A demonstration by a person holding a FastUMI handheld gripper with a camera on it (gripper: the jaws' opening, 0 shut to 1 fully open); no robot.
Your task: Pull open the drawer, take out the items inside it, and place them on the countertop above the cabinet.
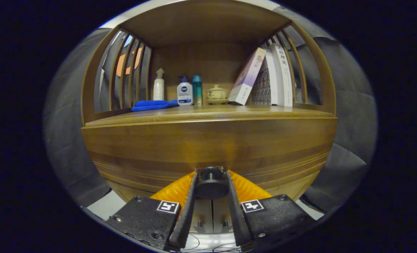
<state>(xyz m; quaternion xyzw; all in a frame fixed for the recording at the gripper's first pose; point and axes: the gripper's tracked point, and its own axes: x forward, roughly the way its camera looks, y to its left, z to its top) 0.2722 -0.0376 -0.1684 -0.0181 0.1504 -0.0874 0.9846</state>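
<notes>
Tongs (211, 182) sit around the drawer knob (211, 185), one finger on each side of it. They look clamped on the knob, both inner faces against its round rim, though contact on the far side is hard to confirm from this angle.

Drawer (208, 147): wide wooden front, closed flush with the cabinet, directly behind the knob. Contents hidden.

Handling, as a guess:
- Knob is dark, round, hard, smooth-looking, on a short stem. Small and stiff, so a firm squeeze should hold, but a smooth rim could slip if the pull goes off-axis. Best hold is across its widest part, as the fingers now lie.
- Drawer front is solid wood, likely some weight and drag on its runners. A straight pull back from the face seems wise; a sideways tug may bind it.

Surface (208, 113): the wooden top directly above the drawer front, bare along its front strip, above the knob. That strip looks like the room for what comes out.

Further back on it, above the knob and beyond:
- blue cloth (154, 104), folded, up and left of the knob
- white pump bottle (158, 85) behind the cloth
- white bottle with blue cap (184, 92) and a teal can (197, 90), close together
- small lidded cup on a saucer (216, 94), almost straight above the knob; fragile, keep clear
- leaning books (264, 75), up and right of the knob

Slatted wooden sides and a roof close in the shelf space.
</notes>
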